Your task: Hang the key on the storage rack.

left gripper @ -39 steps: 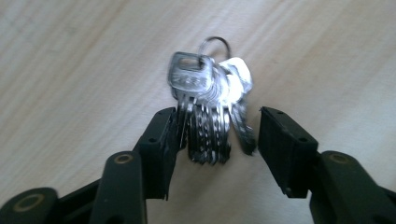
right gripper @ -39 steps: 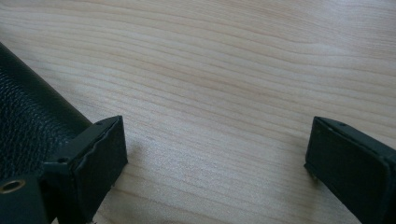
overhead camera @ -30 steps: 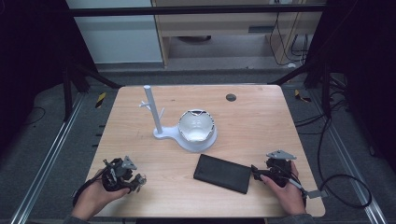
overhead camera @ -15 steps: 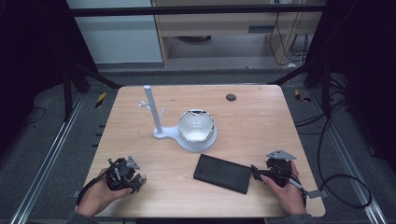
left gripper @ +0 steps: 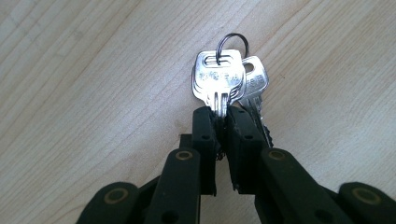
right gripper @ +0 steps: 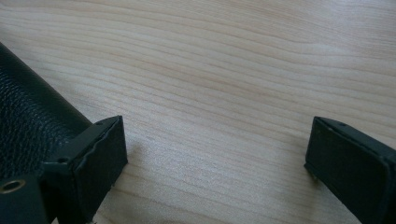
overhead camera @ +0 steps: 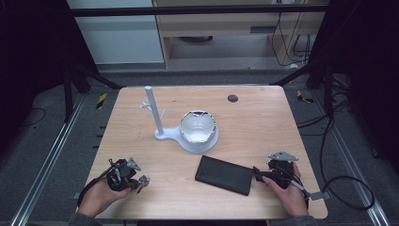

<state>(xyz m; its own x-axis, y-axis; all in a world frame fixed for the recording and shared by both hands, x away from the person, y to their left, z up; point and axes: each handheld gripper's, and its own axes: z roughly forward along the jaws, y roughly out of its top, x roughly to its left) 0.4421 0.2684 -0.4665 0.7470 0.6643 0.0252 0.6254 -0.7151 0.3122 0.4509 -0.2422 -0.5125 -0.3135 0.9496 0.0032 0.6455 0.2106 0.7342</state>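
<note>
The wooden table (overhead camera: 263, 122) carries a white stand (overhead camera: 188, 134) mid-board and a black leather case (overhead camera: 224, 174) near the front edge. The right gripper (right gripper: 215, 154) stands wide beside that case, empty. The left gripper (left gripper: 223, 122), jaws having just been closing, pinches the bunch of keys (left gripper: 223, 80) by the blades at the table's front-left. Light, rigid, slick metal: loose keys will likely swing, so gripping near the heads seems steadier.

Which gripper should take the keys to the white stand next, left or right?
Left. The left gripper has just closed on the keys; the right gripper sits open beside the black wallet, holding nothing.
</note>
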